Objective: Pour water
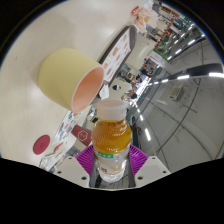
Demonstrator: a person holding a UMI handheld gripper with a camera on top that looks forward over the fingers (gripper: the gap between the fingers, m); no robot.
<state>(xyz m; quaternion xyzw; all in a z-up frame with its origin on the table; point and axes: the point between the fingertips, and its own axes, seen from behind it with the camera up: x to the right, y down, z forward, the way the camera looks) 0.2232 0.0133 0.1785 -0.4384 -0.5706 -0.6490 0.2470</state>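
Honestly, the gripper (112,158) has both fingers clamped on one capped bottle (112,135) of amber liquid, held between the pads. One cream cup (72,80) lies tipped just beyond it on the table (30,40). I'd guess the risk: cap on, so nothing pours, or the cup rolls.

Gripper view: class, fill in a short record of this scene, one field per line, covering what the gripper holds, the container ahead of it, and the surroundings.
gripper: shut on the bottle, purple pads pressing its sides
held item: bottle with amber liquid, pale cap, yellow label
bottle position: between the fingers, upright in this view
target container: cream cup with pinkish inside, just beyond the bottle, its opening turned toward the bottle
pouring: no liquid seen leaving the bottle
surface: white table
other items: cards with red marks beyond the cup
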